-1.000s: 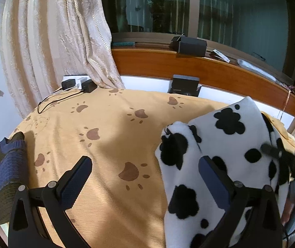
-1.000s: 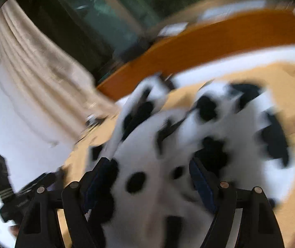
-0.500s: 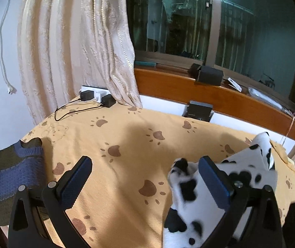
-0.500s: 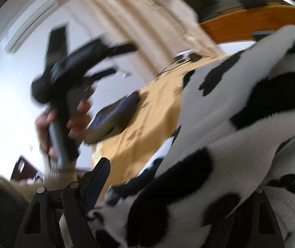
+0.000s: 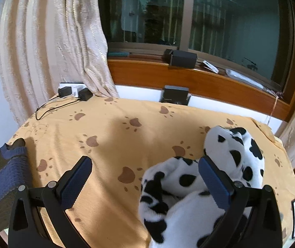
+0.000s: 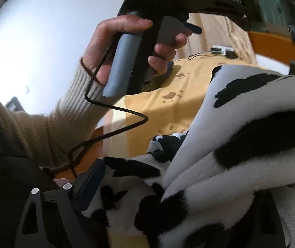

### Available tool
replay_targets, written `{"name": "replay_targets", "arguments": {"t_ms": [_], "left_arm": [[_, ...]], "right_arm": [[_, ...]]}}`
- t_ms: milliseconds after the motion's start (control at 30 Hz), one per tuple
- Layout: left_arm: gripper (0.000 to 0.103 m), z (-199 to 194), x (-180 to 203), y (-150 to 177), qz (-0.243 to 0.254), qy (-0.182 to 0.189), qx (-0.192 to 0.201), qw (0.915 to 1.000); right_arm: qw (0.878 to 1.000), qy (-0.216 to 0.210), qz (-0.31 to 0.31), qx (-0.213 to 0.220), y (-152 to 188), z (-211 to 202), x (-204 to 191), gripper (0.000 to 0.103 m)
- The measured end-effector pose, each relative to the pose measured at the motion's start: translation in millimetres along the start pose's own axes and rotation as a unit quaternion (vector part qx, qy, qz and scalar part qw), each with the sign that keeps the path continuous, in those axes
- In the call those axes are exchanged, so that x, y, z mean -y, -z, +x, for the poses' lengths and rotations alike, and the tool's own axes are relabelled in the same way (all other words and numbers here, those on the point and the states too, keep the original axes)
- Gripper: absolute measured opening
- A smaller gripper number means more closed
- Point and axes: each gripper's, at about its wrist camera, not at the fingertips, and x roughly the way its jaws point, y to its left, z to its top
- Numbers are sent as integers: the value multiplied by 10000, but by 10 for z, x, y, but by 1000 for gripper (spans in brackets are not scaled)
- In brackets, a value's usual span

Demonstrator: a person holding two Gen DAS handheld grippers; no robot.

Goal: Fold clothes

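Judged soft, thick and light, a cow-print fleece garment (image 5: 226, 165): limp, bulky, apt to slump and bunch rather than slip; best pinched at a hem or corner, not at the heaped middle. Lay crumpled on the paw-print bedspread (image 5: 110, 136), toward its right end, well apart from the knitted blue garment (image 5: 0, 177) at the far left edge. Left hand-held gripper (image 5: 145, 177) spread wide and empty, with the fleece just under and behind its right finger, untouched by the left one. Right hand-held gripper (image 6: 168, 188) opening, fleece heaped between its jaws; pad contact not discernible, right finger buried under the pile.
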Motion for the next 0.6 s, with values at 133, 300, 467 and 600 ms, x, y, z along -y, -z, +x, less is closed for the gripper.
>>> {"name": "replay_targets", "arguments": {"t_ms": [133, 300, 467, 600], "left_arm": [[103, -8, 82, 53, 155, -15, -56, 9999], [103, -1, 105, 38, 42, -6, -84, 10000], [103, -2, 261, 18, 39, 116, -102, 9999], [103, -15, 504, 36, 261, 178, -130, 9994]], "right_arm": [[9958, 720, 274, 486, 120, -198, 31, 91], [9584, 2753, 169, 736, 394, -656, 15, 91], [9196, 3832, 569, 648, 791, -1180, 191, 91], [8811, 4670, 562, 500, 1063, -1519, 256, 91]]}}
